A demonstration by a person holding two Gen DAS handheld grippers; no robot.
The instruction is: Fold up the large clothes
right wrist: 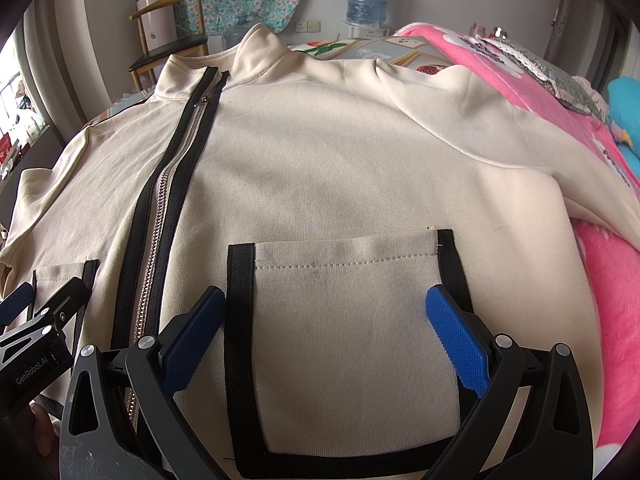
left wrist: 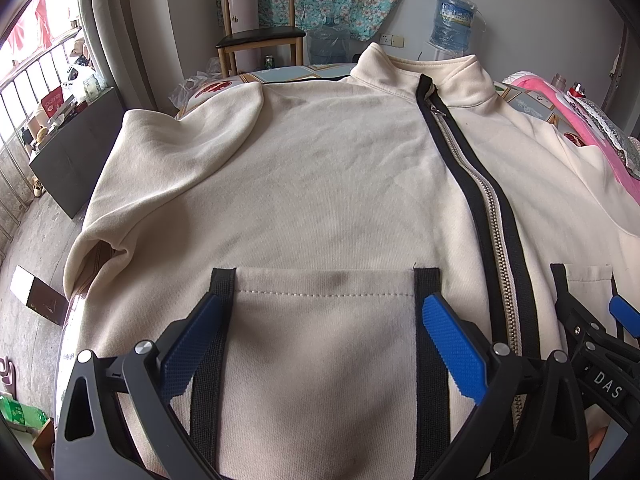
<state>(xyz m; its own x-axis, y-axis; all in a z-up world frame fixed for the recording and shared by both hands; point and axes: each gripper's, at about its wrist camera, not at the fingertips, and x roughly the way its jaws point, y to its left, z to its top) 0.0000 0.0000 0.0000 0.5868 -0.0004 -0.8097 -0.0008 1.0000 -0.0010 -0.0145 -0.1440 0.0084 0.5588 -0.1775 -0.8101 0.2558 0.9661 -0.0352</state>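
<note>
A cream zip-up jacket lies flat and face up on a bed, collar at the far end, its black-edged zipper closed down the front. My left gripper hovers open over the black-trimmed left pocket, its blue pads spread wide with nothing between them. The same jacket fills the right wrist view, where my right gripper stands open above the other pocket. Each gripper shows at the edge of the other's view. The jacket's hem is hidden under the grippers.
A pink blanket lies along the bed's right side. At the far end stand a wooden chair and water jugs. Left of the bed are a dark board and a window ledge with small items.
</note>
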